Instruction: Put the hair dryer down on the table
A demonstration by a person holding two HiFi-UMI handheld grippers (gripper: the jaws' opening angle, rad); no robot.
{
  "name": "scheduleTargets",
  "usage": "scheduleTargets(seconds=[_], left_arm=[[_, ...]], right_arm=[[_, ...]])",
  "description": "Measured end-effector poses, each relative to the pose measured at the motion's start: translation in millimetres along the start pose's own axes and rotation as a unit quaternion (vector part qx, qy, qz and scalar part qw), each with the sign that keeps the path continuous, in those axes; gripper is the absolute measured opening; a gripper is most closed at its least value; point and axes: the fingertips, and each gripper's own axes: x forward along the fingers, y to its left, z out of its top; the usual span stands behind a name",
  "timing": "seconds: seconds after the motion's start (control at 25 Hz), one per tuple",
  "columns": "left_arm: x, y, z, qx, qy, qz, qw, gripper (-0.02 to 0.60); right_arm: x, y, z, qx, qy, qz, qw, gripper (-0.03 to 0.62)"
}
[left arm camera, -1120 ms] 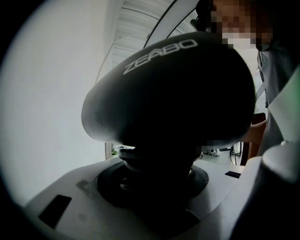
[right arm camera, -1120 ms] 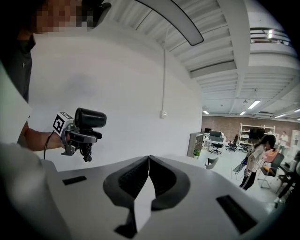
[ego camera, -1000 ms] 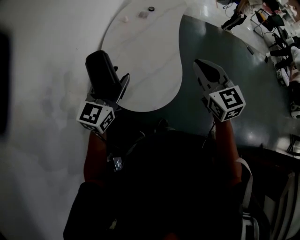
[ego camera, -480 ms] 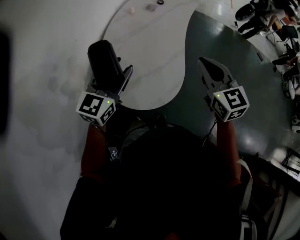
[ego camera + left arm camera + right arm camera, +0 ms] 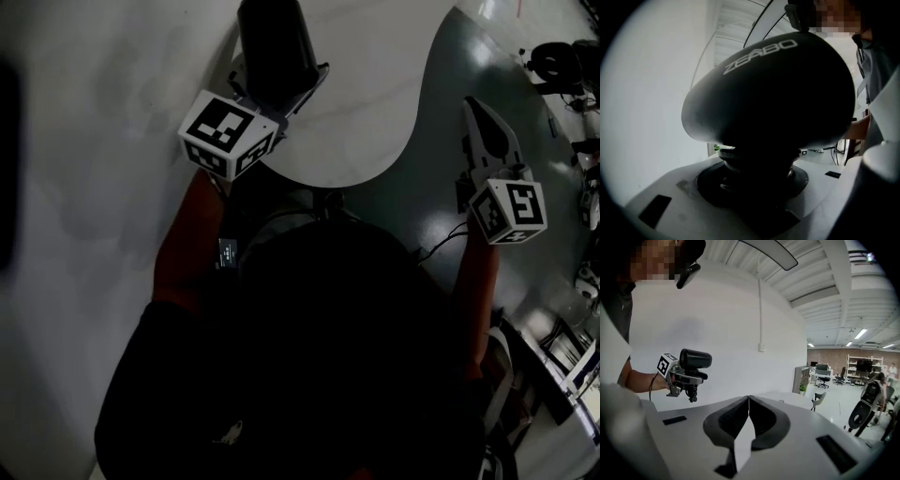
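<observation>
A black hair dryer [image 5: 272, 42] is held in my left gripper [image 5: 286, 77], whose jaws are shut on it, above the near edge of the white table [image 5: 375, 112]. In the left gripper view the hair dryer [image 5: 773, 89] fills the frame, its body resting over the jaws. From the right gripper view the hair dryer [image 5: 695, 359] shows at the left, in the air with the left gripper [image 5: 686, 378] under it. My right gripper [image 5: 472, 103] is off the table's right side over the dark floor. The right gripper [image 5: 748, 399] is shut with nothing between its jaws.
The table's curved edge meets a dark glossy floor [image 5: 441, 216] on the right. A white wall is behind the table. Office chairs and shelves [image 5: 862, 366] stand far off at the right, with a black machine [image 5: 865, 404] nearer. The person's dark clothing fills the lower head view.
In the head view the left gripper with the hair dryer has shifted up and right, further over the table. The right gripper has shifted right. Both grips look unchanged.
</observation>
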Motion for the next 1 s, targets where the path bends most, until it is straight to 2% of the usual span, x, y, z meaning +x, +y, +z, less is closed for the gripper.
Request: scheduleTargets(seconds=[0.4, 0.52, 0.68, 0.88, 1.0], left_arm=[[3.2, 20.7, 11.8, 0.004, -0.004, -0.028, 0.9996, 0.178], [7.4, 20.2, 2.5, -0.003, -0.008, -0.043, 0.9991, 0.178], [12.0, 45.2, -10.0, 0.001, -0.002, -0.057, 0.9984, 0.178], [13.3, 26.1, -23.7, -0.005, 0.007, -0.061, 0.9981, 0.178], [19.2, 32.6, -21.7, 0.000, 0.018, -0.061, 0.9980, 0.178]], right_arm=[[13.1, 14.6, 10.1, 0.005, 0.009, -0.018, 1.000, 0.008], [14.1, 16.4, 5.4, 0.000, 0.012, -0.030, 0.999, 0.008], [37.3, 25.3, 4.2, 0.004, 0.014, -0.041, 0.999, 0.008], [19.2, 25.4, -21.0, 0.011, 0.026, -0.042, 0.999, 0.008], [25.9, 22.6, -19.4, 0.023, 0.027, -0.041, 0.999, 0.008]])
